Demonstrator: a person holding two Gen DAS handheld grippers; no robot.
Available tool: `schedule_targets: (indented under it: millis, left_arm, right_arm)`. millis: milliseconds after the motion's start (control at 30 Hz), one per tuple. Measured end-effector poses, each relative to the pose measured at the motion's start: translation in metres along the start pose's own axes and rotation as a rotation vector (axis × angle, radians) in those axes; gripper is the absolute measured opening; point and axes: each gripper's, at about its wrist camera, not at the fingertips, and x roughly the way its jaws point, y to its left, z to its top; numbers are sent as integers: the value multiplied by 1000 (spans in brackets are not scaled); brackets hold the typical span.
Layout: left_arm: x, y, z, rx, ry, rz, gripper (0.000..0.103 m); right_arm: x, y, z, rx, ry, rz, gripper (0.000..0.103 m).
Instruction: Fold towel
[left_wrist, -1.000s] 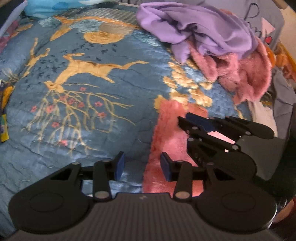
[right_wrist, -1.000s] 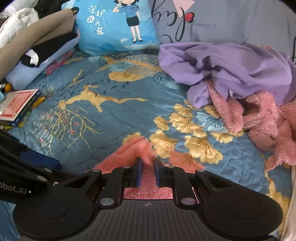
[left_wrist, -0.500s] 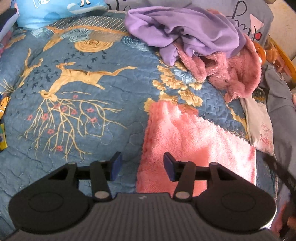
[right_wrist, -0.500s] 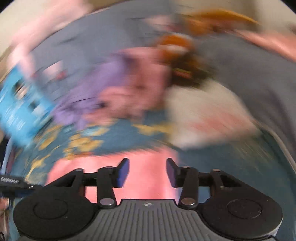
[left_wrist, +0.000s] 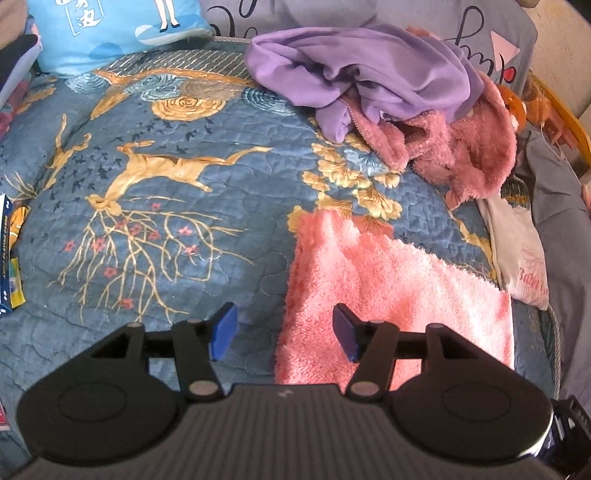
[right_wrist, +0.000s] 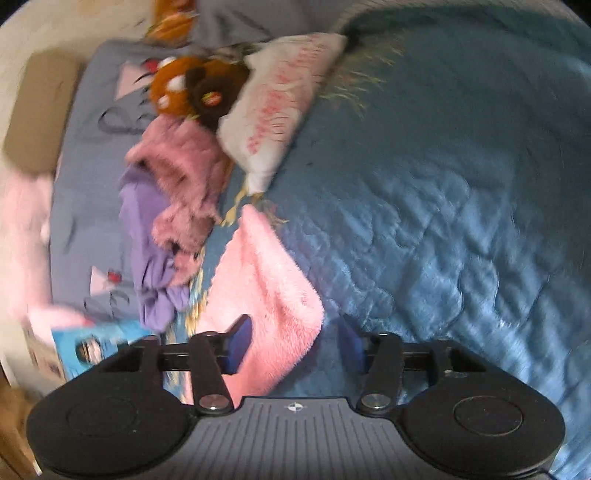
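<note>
Just one pink towel (left_wrist: 388, 295) (flat), two hand-held grippers.

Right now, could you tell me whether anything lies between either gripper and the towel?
Nothing visible does. The left gripper is open over the towel's near edge, and the right gripper is open at a corner of it. The clothes pile lies beyond.
</note>
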Motion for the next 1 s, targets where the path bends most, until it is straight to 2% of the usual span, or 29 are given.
schedule_targets:
  millis: [33,67,133,200,300,433,567,667,800,900,1000]
  left_arm:
    - [0,0,0,-1,-1,0,62]
    - [-1,0,0,-3,-4,2,62]
    - [-3,2,1,-14,-15,8,62]
    - [-6,8,2,-43,-31,13,62]
    - [-16,23,7,-109,-58,5,62]
    - [-35,45,20,-139,-103,12,62]
    - [-56,72,32,-194,-154,21,62]
    - [-67,91,37,-243,-175,22,66]
    - [-76,109,38,-285,-185,5,66]
    - [-79,110,36,-277,-186,0,66]
    - [-77,108,36,-273,-174,-9,66]
  right_arm:
    - [1,-1,0,23,4,1,9]
    - [0,0,-1,29,-1,-4,7]
    - [-4,12,-7,-42,-33,-22,7]
    - [-7,31,-13,-169,-63,-57,6]
    - [-3,73,-28,-411,-99,-129,6]
    - [19,134,-60,-750,-119,-159,6]
    - [46,184,-112,-1065,-52,-90,6]
    - [63,204,-164,-1327,31,-56,6]
    - [81,200,-199,-1463,117,-79,6]
    - [95,196,-223,-1549,183,-104,6]
    - [98,193,-233,-1594,218,-116,6]
